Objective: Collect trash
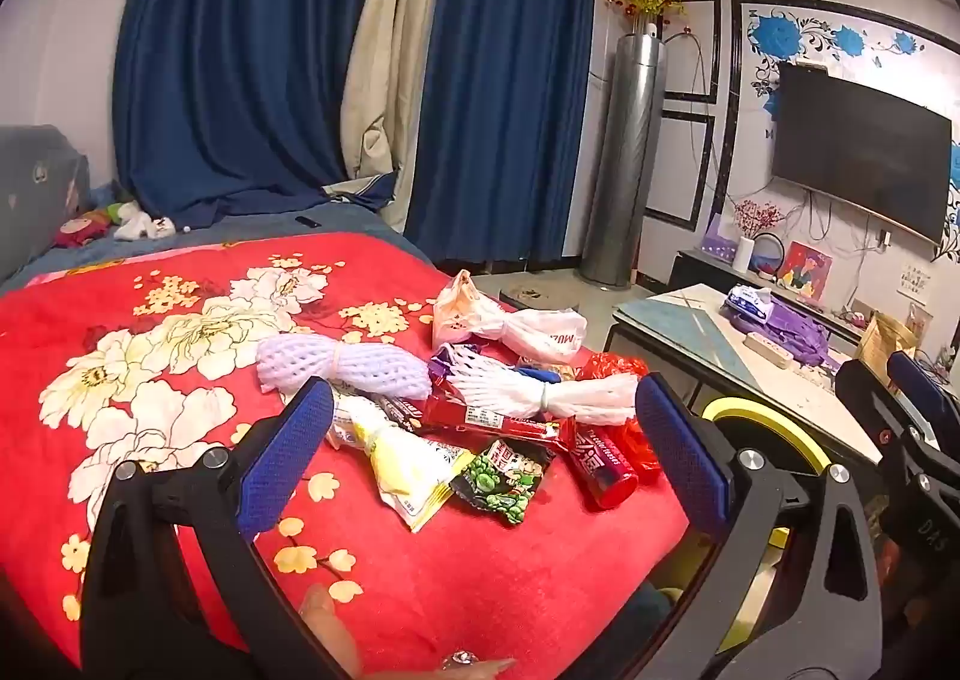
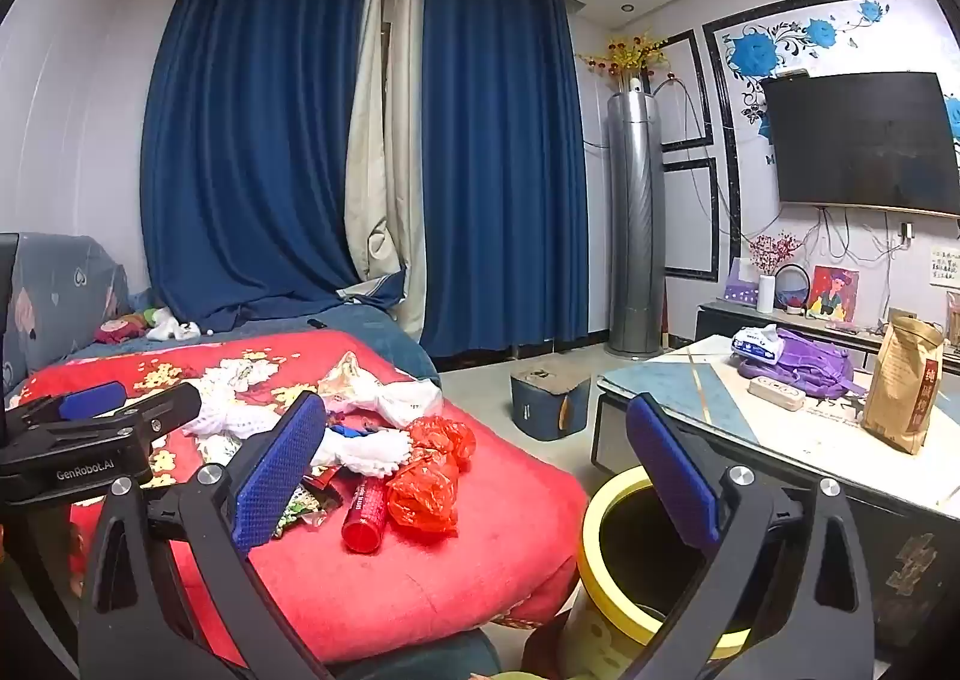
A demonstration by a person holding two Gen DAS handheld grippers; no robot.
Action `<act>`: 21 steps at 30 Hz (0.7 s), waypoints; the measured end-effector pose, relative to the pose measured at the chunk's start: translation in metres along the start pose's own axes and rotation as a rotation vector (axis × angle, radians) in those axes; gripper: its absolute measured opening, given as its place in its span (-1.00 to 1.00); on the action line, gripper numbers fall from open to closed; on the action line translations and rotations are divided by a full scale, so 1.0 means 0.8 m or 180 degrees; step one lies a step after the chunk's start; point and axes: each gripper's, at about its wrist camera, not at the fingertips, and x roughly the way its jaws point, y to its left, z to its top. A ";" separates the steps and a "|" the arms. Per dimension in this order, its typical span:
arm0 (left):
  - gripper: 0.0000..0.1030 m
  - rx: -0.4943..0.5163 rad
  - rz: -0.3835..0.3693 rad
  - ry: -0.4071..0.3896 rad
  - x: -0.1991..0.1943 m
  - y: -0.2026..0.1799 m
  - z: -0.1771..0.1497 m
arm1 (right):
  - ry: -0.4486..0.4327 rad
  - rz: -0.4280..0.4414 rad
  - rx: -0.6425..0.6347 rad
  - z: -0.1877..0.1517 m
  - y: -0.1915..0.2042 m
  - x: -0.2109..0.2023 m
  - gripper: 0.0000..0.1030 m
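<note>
My left tongs (image 1: 480, 428) stand spread as wide as they go with nothing between the blue pads, hovering tilted down over the near edge of the red flowered blanket (image 1: 180, 320) on the sofa; my right tongs (image 2: 474, 470) are just as wide and empty, held nearly level off the blanket's right corner, above the gap between sofa and table. The trash lies heaped toward the blanket's right edge: a yellow-and-white snack packet (image 1: 408, 470) and a green pea-snack packet (image 1: 504, 479) nearest me, touching each other; a long red wrapper (image 1: 498, 419) behind them; a red cylindrical tube (image 1: 606, 470) on its side at the right edge, beside a crumpled red plastic bag (image 2: 426, 476). Behind these lie a lilac foam fruit net (image 1: 324, 365), a white foam net tied in the middle (image 1: 540, 392) and a knotted white plastic bag (image 1: 510, 323). A round bin with a yellow rim and dark inside (image 2: 636, 554) stands on the floor just beside the blanket's right corner, partly hidden behind my right tongs' right finger. Beyond it a pale marble-topped table (image 2: 690, 398) carries a purple backpack (image 2: 810, 362), a brown paper bag (image 2: 906, 380) and a white power strip (image 2: 777, 393). A small dark blue stool (image 2: 549, 404) stands on the floor past the sofa's end.
</note>
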 end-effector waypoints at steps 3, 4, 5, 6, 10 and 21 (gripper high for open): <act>0.80 0.0003 0.0005 -0.0005 0.001 0.000 0.000 | 0.0005 -0.0006 -0.0014 0.000 0.000 0.000 0.89; 0.80 0.0000 0.0003 -0.0006 0.001 0.000 0.000 | 0.0006 -0.0004 -0.0015 0.000 0.000 -0.001 0.89; 0.80 0.0003 0.0006 -0.0007 0.001 -0.001 0.000 | 0.0008 -0.0005 -0.0016 0.000 0.000 -0.001 0.89; 0.80 0.0007 0.0009 -0.0010 0.002 -0.001 0.000 | 0.0010 -0.0006 -0.0015 0.001 -0.001 -0.002 0.89; 0.80 0.0003 0.0000 -0.0015 0.000 0.001 0.002 | 0.0021 -0.0005 -0.0030 0.000 0.001 0.000 0.89; 0.80 -0.0008 0.0009 -0.0022 -0.003 0.004 0.003 | 0.0037 -0.0024 -0.0001 -0.004 0.000 -0.001 0.89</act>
